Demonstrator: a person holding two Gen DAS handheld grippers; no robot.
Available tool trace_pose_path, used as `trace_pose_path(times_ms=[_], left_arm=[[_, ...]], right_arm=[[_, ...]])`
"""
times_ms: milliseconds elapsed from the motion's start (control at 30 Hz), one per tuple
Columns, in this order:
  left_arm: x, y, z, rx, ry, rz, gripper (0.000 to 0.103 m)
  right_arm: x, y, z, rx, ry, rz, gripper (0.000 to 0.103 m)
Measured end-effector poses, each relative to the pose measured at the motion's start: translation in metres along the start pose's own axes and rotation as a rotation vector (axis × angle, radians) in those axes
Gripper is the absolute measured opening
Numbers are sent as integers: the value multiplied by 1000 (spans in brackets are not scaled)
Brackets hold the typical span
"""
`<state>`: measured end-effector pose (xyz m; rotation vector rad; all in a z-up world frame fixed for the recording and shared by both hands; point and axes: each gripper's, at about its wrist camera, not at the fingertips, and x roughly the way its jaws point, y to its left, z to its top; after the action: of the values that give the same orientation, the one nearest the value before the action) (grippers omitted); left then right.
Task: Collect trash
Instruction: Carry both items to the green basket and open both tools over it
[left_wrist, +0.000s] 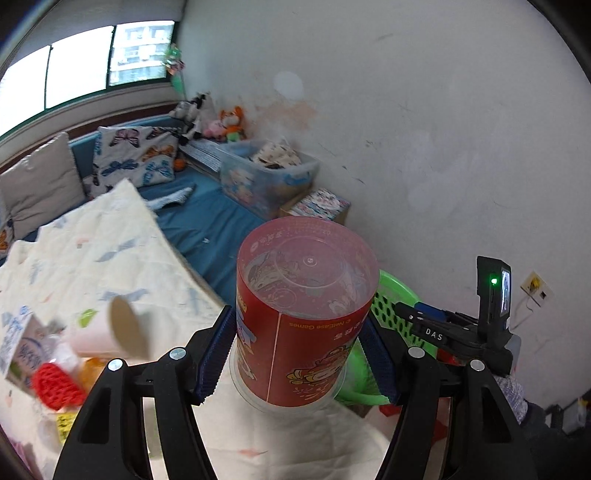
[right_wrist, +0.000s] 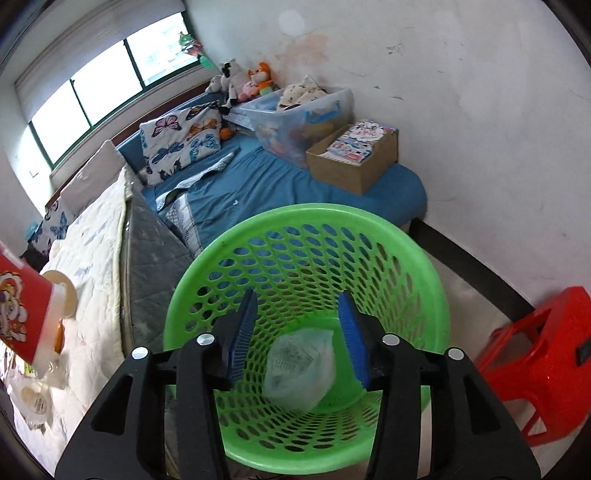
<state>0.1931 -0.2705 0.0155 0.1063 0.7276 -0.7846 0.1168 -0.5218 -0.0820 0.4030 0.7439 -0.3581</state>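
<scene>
Bedroom clutter frames everything: a cream quilt (left_wrist: 92, 258) covers the near bed, and toward its left edge lies loose rubbish, among it a paper cup (left_wrist: 114, 332) on its side and a red mesh scrap (left_wrist: 55, 384). Above the quilt's right edge the left gripper (left_wrist: 295, 354) is clamped on an upturned red plastic cup (left_wrist: 295, 314), clear base uppermost, both blue pads pressed flat to opposite sides of its printed wall, low down near the rim end. Just beyond and to the right of that cup the green basket (right_wrist: 424, 266) shows, standing on the floor against the bed's side, with a red stool (right_wrist: 535, 369) further right. The right gripper (right_wrist: 299, 332) hangs over the basket's mouth with its fingers spread wide and nothing between them; a crumpled clear bag (right_wrist: 299, 365) lies on the basket floor below the gap, touching neither pad. The step in hand looks to be carrying the red plastic cup to the basket: best to bring it right across the rim and over the middle before loosening, keeping the squeeze light, since thin plastic may buckle or slip, and the empty right gripper should clear the opening first.
</scene>
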Motion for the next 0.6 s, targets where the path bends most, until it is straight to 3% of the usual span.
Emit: trace_pose_path(times_ms=[167, 600], left_arm=[[37, -18, 4, 32, 60, -24, 65], [133, -68, 2, 120, 214, -72, 65]], right_arm=[[-14, -14, -8, 15, -13, -12, 64], [-46, -41, -39, 77, -43, -32, 68]])
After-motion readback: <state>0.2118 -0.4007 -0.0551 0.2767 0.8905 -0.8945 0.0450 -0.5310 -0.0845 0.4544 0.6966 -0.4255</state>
